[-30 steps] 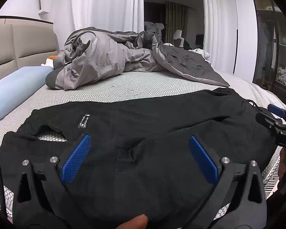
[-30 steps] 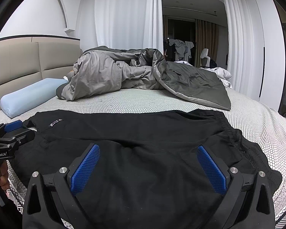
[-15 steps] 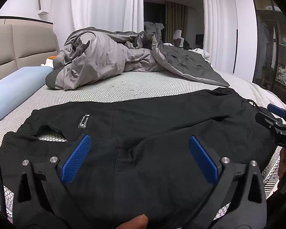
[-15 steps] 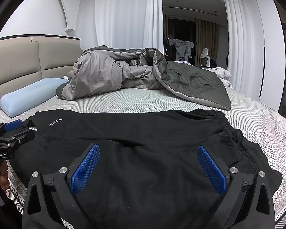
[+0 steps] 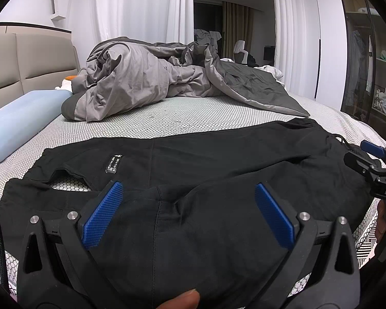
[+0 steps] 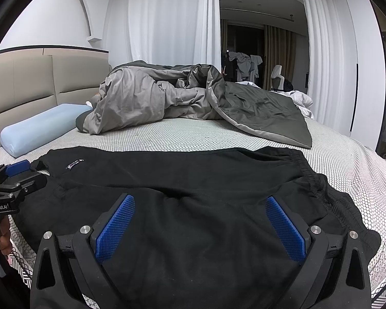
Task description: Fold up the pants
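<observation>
Two grippers: left gripper [image 5: 187, 211] and right gripper [image 6: 200, 224], both with fingers spread apart, gripping nothing, over the near part of the garment.
Pants [image 5: 218, 175]: black, spread crosswise on the near part of the bed [image 5: 167, 121], waistband right, legs left.
Duvet [image 6: 167, 100]: grey, bunched at far side.
Pillow [image 6: 38, 128]: pale blue, far left.

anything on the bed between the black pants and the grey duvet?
No. In both wrist views only bare honeycomb-patterned sheet lies between the pants and the duvet. The blue pillow sits off to the left.
</observation>
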The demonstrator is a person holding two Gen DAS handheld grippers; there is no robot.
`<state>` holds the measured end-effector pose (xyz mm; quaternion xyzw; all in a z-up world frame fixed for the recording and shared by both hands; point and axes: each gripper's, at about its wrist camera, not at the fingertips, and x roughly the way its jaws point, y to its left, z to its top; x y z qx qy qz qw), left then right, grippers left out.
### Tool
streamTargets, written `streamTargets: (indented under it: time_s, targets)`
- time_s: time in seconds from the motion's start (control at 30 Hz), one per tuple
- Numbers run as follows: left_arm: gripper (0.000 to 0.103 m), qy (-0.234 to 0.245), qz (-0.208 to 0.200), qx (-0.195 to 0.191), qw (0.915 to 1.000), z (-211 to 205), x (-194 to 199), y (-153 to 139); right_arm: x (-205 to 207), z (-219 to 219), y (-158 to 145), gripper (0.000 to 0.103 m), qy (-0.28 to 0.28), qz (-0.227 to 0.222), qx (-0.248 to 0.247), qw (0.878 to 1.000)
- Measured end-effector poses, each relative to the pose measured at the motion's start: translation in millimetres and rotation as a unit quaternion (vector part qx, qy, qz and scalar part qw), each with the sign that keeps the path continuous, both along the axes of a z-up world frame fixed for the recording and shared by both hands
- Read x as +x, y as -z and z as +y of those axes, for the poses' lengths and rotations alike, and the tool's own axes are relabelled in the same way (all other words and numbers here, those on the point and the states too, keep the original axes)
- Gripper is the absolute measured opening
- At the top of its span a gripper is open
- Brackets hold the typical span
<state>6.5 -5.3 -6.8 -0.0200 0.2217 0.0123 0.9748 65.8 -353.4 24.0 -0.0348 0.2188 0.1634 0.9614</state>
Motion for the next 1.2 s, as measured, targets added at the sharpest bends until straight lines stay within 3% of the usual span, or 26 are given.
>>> streamTargets:
  time_s: [1.0, 1.2]
  targets:
    - [0.102, -0.002, -0.002, -0.006, 1.0000, 0.4, -1.4, -0.7, 0.6, -1.5, 4.3, 0.103, 0.003, 0.002, -0.001, 1.000]
    - [0.102, -0.017, -0.001, -0.018, 0.9997, 16.6, -6.9, -2.9, 5.4, -8.5, 0.5, 0.103, 0.015, 0.006, -0.006, 1.000]
